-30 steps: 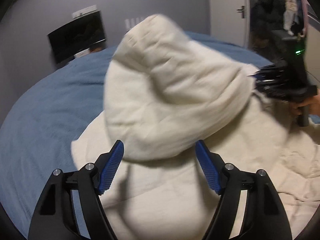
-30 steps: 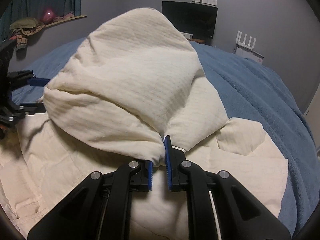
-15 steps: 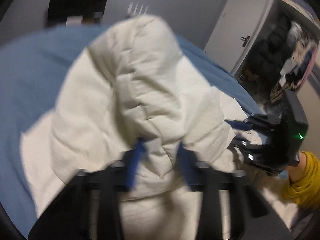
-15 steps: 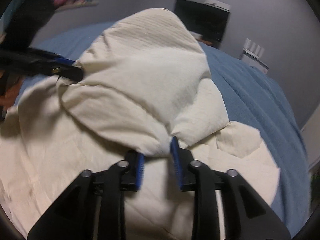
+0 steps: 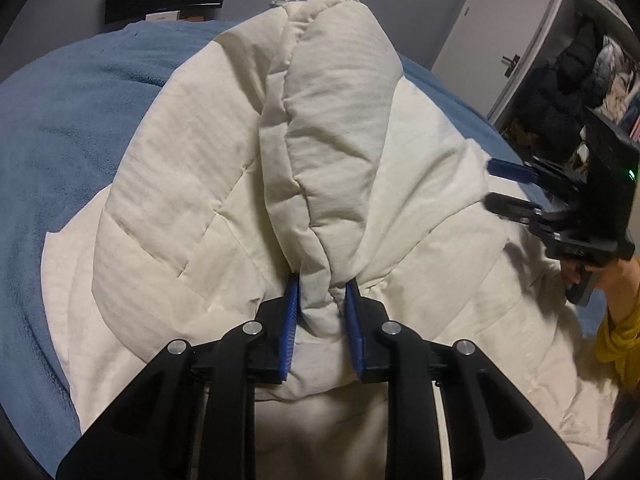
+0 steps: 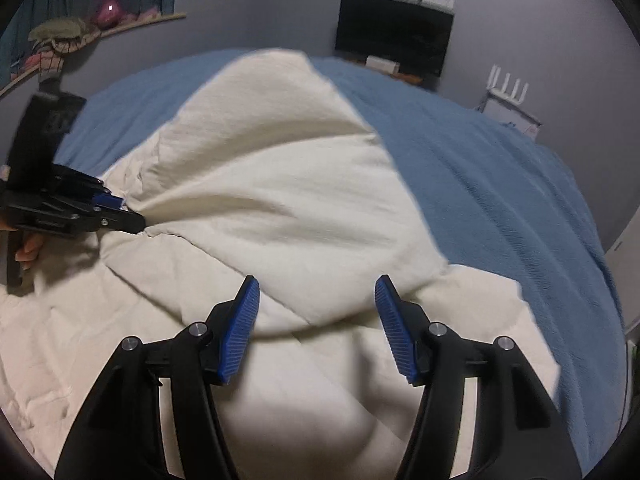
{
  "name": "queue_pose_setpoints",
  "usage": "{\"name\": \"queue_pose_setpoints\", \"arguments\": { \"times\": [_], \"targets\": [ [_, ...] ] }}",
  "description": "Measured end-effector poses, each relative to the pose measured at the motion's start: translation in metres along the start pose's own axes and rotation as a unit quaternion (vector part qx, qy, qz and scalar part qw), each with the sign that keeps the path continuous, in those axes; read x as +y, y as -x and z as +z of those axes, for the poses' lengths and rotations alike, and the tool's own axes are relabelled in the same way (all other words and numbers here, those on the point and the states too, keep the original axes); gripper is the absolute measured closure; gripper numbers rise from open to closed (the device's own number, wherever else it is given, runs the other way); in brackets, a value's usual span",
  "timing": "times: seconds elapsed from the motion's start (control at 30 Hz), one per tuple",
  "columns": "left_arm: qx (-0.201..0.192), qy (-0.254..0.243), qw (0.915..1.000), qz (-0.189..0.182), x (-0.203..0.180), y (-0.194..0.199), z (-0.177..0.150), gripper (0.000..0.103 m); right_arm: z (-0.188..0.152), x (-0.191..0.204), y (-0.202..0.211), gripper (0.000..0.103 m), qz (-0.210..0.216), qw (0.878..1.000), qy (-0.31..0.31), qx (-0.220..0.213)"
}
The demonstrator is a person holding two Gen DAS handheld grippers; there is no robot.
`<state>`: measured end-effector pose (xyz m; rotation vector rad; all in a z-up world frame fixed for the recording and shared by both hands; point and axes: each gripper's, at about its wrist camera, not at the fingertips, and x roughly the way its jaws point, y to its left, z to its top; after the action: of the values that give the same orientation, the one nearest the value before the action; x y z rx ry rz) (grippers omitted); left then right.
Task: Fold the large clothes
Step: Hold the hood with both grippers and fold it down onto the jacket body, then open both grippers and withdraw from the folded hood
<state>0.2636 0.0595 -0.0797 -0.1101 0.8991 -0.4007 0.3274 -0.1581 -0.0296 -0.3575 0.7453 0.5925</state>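
A cream quilted garment (image 5: 224,184) is seen heaped on a bed covered by a blue blanket (image 5: 68,112), its bulk filling the middle of both wrist views. In the left wrist view, a gathered fold of the garment is pinched between the blue pads (image 5: 291,320) of the left tool (image 5: 320,300) at about 6 o'clock; the jaws are set narrow, the cloth is pressed on both sides, and a slight opening of the jaws is under way. From that pinch the fabric is drawn up in a puffy ridge toward 12 o'clock.

The right tool (image 6: 316,292) is shown at 6 o'clock in its own view with its jaws standing apart and opening. A rounded edge of the garment lies between and just beyond the pads (image 6: 240,332), but neither pad is seen pressing on it. The same tool appears at 3 o'clock in the left view (image 5: 496,186), gripped by a hand (image 5: 580,276) above a yellow sleeve (image 5: 620,344).

The left tool is seen again at 9 o'clock in the right view (image 6: 128,212), its tips closed on a bunched corner of cloth. A dark screen (image 6: 394,40) is mounted on the grey wall (image 6: 260,4) at 12 o'clock, a white router (image 6: 508,88) stands at 2 o'clock, and a shelf (image 6: 100,32) with soft items is seen at 10 o'clock.
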Motion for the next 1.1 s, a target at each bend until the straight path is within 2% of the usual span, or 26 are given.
{"name": "queue_pose_setpoints", "arguments": {
  "times": [0.17, 0.3, 0.4, 0.53, 0.63, 0.67, 0.73, 0.77, 0.83, 0.9, 0.97, 1.1],
  "targets": [
    [0.008, -0.004, 1.0, -0.002, -0.002, -0.014, 0.002, 0.08, -0.004, -0.009, -0.04, 0.046, 0.006, 0.997, -0.026, 0.072],
    [0.008, -0.022, 0.9996, 0.016, -0.012, -0.028, 0.004, 0.08, -0.012, -0.021, -0.06, 0.046, 0.016, 0.993, -0.065, 0.093],
    [0.008, -0.034, 0.999, 0.029, -0.02, -0.031, 0.005, 0.08, -0.012, -0.019, -0.065, 0.046, 0.004, 0.994, -0.064, 0.087],
    [-0.001, -0.05, 0.9981, 0.037, -0.035, -0.027, 0.005, 0.079, -0.011, -0.018, -0.046, 0.046, -0.002, 0.996, -0.061, 0.058],
    [-0.027, -0.072, 0.9952, 0.061, -0.044, -0.011, 0.003, 0.07, -0.01, -0.023, -0.028, 0.046, -0.003, 0.997, -0.072, 0.025],
    [-0.045, -0.084, 0.9928, 0.073, -0.048, -0.004, 0.003, 0.06, -0.009, -0.024, -0.024, 0.046, -0.007, 0.997, -0.072, 0.016],
    [-0.074, -0.104, 0.9868, 0.099, -0.05, 0.006, 0.007, 0.052, -0.002, -0.025, -0.022, 0.046, -0.013, 0.998, -0.067, -0.002],
    [-0.078, -0.103, 0.9857, 0.108, -0.049, 0.008, 0.009, 0.048, -0.001, -0.025, -0.021, 0.046, -0.018, 0.998, -0.065, -0.008],
    [-0.072, -0.07, 0.988, 0.117, -0.036, 0.006, 0.013, 0.048, 0.005, -0.026, -0.021, 0.046, -0.02, 0.997, -0.07, -0.02],
    [-0.056, -0.025, 0.9932, 0.099, -0.02, -0.001, 0.012, 0.049, 0.011, -0.03, -0.026, 0.046, -0.005, 0.996, -0.089, -0.017],
    [-0.038, -0.003, 0.9953, 0.088, -0.014, -0.011, 0.012, 0.049, 0.015, -0.033, -0.037, 0.046, 0.007, 0.995, -0.103, 0.0],
    [-0.02, -0.002, 0.9957, 0.09, -0.015, -0.025, 0.011, 0.049, 0.018, -0.041, -0.063, 0.046, 0.017, 0.992, -0.115, 0.048]
  ]
}}
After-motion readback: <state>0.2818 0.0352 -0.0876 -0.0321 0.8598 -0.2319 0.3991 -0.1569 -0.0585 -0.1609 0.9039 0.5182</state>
